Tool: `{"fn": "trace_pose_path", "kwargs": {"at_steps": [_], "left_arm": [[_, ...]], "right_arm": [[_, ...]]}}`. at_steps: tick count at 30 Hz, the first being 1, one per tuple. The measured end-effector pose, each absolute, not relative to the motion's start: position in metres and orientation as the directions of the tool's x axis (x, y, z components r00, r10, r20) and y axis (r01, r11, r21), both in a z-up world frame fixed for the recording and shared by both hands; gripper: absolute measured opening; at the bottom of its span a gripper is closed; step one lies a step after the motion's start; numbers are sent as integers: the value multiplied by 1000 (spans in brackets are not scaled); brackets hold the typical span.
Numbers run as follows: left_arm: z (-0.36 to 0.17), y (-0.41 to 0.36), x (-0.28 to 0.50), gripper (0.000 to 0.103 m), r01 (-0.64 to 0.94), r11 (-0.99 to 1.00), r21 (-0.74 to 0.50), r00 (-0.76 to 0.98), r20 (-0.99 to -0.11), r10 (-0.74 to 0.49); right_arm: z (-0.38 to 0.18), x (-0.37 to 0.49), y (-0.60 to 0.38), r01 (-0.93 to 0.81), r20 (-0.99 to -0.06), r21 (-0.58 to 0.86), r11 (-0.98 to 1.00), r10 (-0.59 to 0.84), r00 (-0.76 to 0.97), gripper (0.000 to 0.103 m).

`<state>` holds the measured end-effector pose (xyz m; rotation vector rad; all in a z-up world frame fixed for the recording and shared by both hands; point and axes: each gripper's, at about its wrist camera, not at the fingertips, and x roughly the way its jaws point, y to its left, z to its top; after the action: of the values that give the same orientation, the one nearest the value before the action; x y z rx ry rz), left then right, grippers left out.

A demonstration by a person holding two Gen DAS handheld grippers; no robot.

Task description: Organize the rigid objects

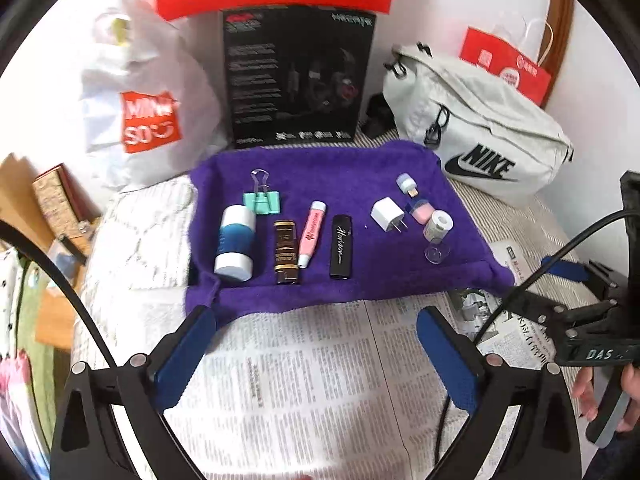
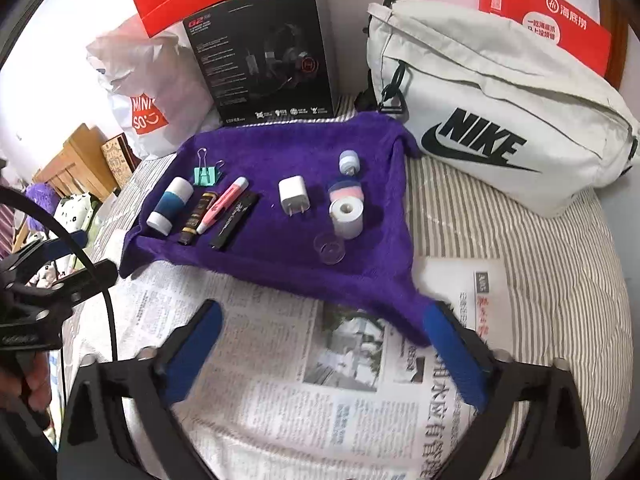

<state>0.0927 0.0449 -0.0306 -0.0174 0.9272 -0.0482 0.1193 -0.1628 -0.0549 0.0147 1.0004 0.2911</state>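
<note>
A purple towel (image 1: 344,168) lies spread on newspaper and carries several small items. On its left are a blue-and-white bottle (image 1: 236,242), a mint binder clip (image 1: 262,200), a brown tube (image 1: 285,252), a pink tube (image 1: 312,233) and a black stick (image 1: 341,246). On its right are a white charger plug (image 1: 386,213), a small white roll (image 1: 437,225) and a clear cup (image 1: 437,254). My left gripper (image 1: 316,320) is open and empty at the towel's near edge. My right gripper (image 2: 324,312) is open and empty too, one finger by the towel's near right corner (image 2: 412,320).
A white Nike bag (image 2: 500,120) lies at the right. Behind the towel stand a black headset box (image 1: 298,80), a white plastic bag (image 1: 148,120) and red paper bags (image 2: 548,20). Newspaper (image 1: 312,392) covers striped bedding (image 2: 560,280). Wooden furniture (image 2: 76,160) stands off to the left.
</note>
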Motion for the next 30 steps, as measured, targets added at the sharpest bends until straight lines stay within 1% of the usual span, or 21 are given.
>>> {"fn": "trace_pose_path", "kwargs": {"at_steps": [4, 8, 11, 20, 30], "left_arm": [[-15, 41, 72, 103, 7, 1000, -31, 631, -775, -28], [-8, 41, 59, 103, -14, 997, -70, 640, -767, -45], [-11, 41, 55, 103, -22, 994, -104, 625, -778, -67], [-12, 36, 49, 103, -45, 997, -55, 619, -785, -16], [-11, 32, 48, 103, -34, 999, -36, 606, -795, -8]], "right_arm": [[-50, 111, -163, -216, -840, 133, 967, 226, 493, 103], [-42, 100, -167, -198, -843, 109, 974, 196, 501, 103], [-37, 94, -169, -192, -841, 96, 977, 183, 509, 103], [-26, 78, -168, -193, -832, 56, 980, 152, 533, 103], [-17, 69, -167, -187, -821, 43, 981, 141, 553, 103]]}}
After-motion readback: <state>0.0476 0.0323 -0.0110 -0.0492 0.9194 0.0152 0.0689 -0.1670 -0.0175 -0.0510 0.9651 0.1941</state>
